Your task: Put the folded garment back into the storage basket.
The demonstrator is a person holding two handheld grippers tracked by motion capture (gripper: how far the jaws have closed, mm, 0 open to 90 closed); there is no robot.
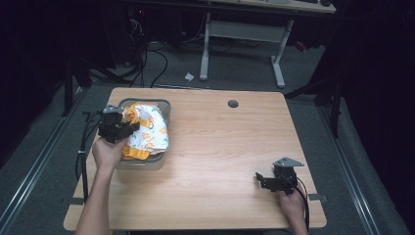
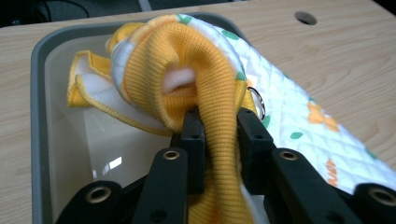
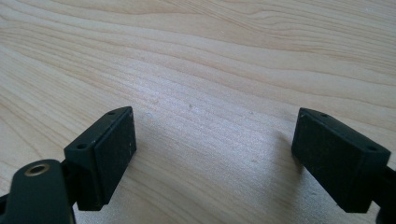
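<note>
One table (image 1: 220,147), one bin (image 1: 164,105), one garment (image 1: 149,132), two tools

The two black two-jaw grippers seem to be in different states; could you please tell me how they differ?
The left gripper is shut on the orange-and-white patterned cloth garment, while the right gripper stands open with nothing between its jaws. The left gripper is at the grey plastic bin, which the garment drapes over; the right gripper sits low over the bare wooden table. Both are black and hand-held.
</note>
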